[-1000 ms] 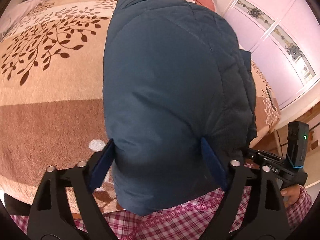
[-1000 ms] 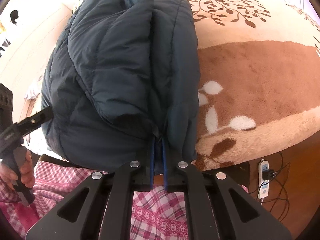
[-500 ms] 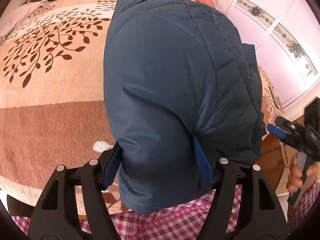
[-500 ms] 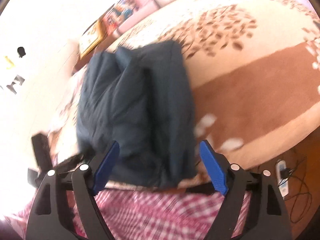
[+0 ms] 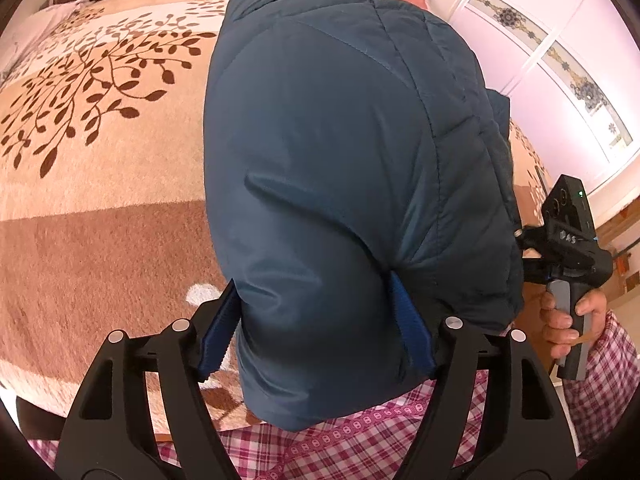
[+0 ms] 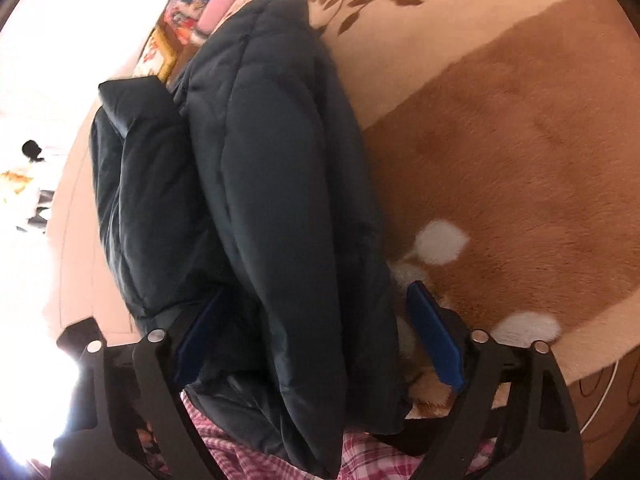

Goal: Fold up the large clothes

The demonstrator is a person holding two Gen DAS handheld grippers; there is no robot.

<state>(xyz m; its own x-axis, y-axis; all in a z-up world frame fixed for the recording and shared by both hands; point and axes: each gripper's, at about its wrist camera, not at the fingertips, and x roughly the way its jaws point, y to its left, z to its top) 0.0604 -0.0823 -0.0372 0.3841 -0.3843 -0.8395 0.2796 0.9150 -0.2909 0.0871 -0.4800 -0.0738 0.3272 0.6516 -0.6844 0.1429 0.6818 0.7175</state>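
1. On the bed, one quilted jacket [image 5: 352, 168] of smooth, dark blue-green puffer fabric lies folded into a thick, rounded bundle on a plush blanket [image 5: 100, 200] patterned with brown leaves and tan bands.
2. Left gripper [image 5: 316, 332]: two black arms with blue pads, spread wide; the bundle's near end bulges between them, touching both pads, from 12 o'clock.
3. Right gripper [image 6: 316, 336]: two fingers equally wide apart, straddling the jacket's [image 6: 280, 200] near edge; the 3 o'clock pad stands clear of the fabric.
4. One hand [image 5: 568, 316] grips the right gripper's handle at 3 o'clock in the left view.
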